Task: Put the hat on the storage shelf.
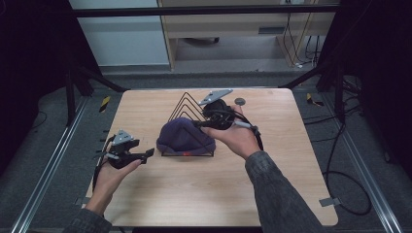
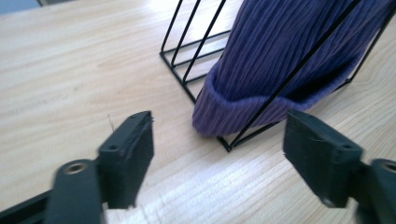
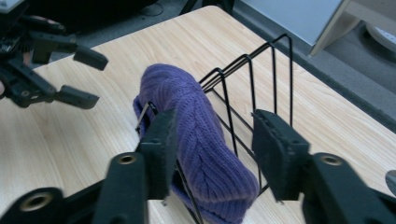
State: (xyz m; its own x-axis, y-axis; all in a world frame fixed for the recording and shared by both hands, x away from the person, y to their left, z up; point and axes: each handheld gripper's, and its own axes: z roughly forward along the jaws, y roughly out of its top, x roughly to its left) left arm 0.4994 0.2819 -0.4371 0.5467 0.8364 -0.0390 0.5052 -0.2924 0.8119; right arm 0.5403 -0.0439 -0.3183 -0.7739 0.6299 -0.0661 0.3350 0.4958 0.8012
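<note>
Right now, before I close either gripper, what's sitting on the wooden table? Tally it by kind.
Purple ribbed knit beanie: 1, lying in the rack
Black wire rack with triangular dividers: 1
Small round grey disc: 1, near the table's far edge
Total: 3 things

Black two-jaw left gripper (image 1: pixel 148 154) and right gripper (image 1: pixel 198 124): grey triangular top plates, black trailing cables, brass-ringed screw holes behind jaws; grey mottled sleeves.

Purple ribbed knit hat (image 1: pixel 185 136), black wire rack (image 1: pixel 186 106), pale wood-grain table (image 1: pixel 272 184)
</note>
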